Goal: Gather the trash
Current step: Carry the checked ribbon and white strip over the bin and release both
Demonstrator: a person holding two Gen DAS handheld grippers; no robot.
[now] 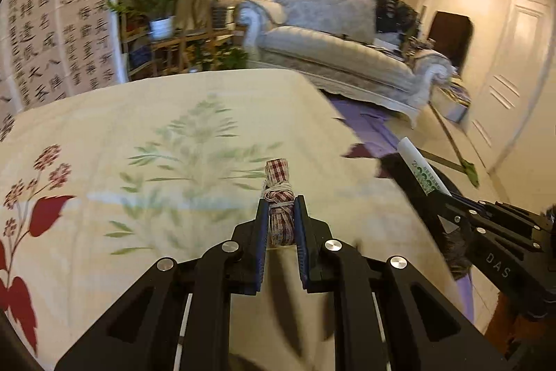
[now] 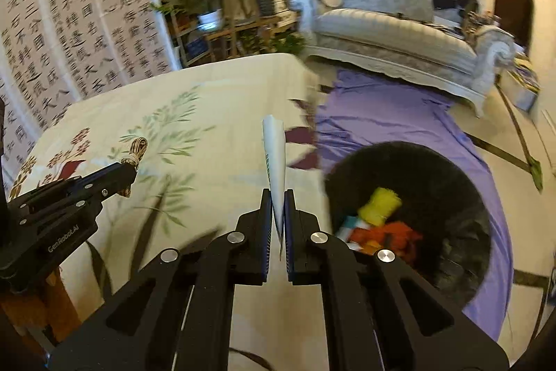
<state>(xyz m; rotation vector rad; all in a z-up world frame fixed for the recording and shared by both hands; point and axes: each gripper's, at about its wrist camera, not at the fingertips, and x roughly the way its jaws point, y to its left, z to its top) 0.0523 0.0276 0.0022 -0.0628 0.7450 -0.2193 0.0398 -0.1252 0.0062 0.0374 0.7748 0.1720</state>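
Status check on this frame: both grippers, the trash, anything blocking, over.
Left gripper shut on red-and-white string bundle. Right gripper shut on folded white paper. Black bin right of table, already holding trash. Nothing in the way.

The left tongs point forward and downward, their two black fingers drawn close and parallel, the blue pads pressing from both sides on what they carry. In the right wrist view their body enters from the left edge, angled toward the centre. The right tongs tilt down at a like slant, their jaws almost fully together with only a thin gap between the pads, clamped. In the left wrist view they reach in from the right edge.
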